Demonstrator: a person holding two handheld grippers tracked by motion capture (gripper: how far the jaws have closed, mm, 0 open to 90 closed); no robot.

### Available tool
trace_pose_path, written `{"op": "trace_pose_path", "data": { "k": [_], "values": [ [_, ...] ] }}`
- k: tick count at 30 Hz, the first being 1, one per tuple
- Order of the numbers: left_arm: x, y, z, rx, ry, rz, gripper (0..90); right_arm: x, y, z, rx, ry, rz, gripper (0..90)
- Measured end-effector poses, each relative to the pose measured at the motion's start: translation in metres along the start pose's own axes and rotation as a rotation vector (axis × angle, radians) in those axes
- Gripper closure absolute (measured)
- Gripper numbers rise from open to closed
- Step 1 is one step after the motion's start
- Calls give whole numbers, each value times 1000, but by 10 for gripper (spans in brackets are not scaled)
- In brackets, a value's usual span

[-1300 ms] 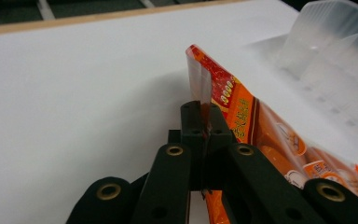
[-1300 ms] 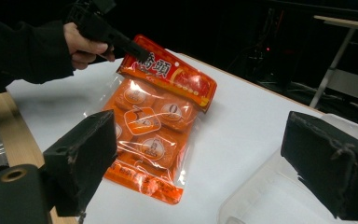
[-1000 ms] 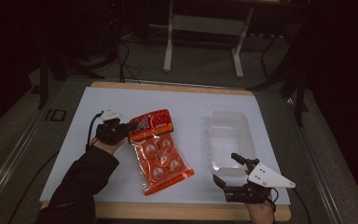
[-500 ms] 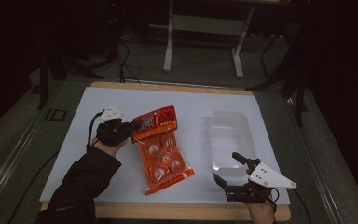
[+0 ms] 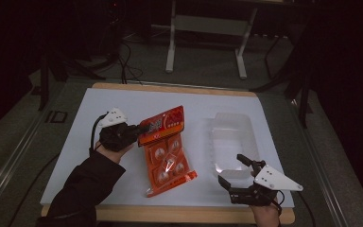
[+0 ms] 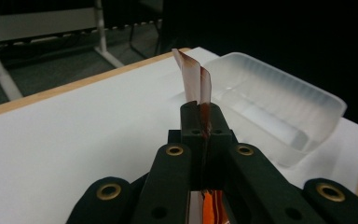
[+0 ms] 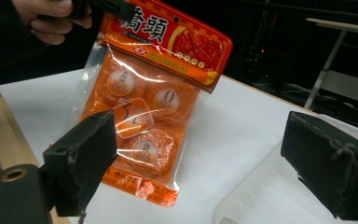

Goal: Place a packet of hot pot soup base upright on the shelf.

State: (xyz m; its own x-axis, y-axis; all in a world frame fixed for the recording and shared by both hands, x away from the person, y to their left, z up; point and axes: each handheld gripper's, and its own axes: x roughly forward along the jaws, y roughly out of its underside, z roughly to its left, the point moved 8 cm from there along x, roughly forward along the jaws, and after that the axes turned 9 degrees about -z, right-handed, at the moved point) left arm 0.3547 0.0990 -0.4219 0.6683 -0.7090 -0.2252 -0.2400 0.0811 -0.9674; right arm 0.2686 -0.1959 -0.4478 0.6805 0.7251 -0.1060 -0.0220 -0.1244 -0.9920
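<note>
Left jaws clamped on the snack bag's header, right jaws wide apart and holding nothing.

On the white table sheet a clear plastic tray lies just beyond the right gripper, whose two padded jaws stand far apart — the tray's near end sits between and below them, untouched as far as the frames show. The orange snack bag hangs tilted from the left gripper, its bottom edge at the sheet, well to the side of the right jaws. The left jaws are pressed together on the bag's red top strip — that strip stands up just past their tips.
</note>
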Motion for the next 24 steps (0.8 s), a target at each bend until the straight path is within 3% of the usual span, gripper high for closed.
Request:
{"op": "trace_pose_path", "data": {
  "k": [12,18,24],
  "values": [
    [-7,-19,-38,59,77,-39,900,-2,-1,-3,-1,9,-5,104],
    [-7,-25,-48,80,93,-49,900,-2,-1,-5,4,23,-1,104],
    [-6,-30,-56,91,111,-62,900,-3,-2,-5,52,-13,-6,133]
  ]
}}
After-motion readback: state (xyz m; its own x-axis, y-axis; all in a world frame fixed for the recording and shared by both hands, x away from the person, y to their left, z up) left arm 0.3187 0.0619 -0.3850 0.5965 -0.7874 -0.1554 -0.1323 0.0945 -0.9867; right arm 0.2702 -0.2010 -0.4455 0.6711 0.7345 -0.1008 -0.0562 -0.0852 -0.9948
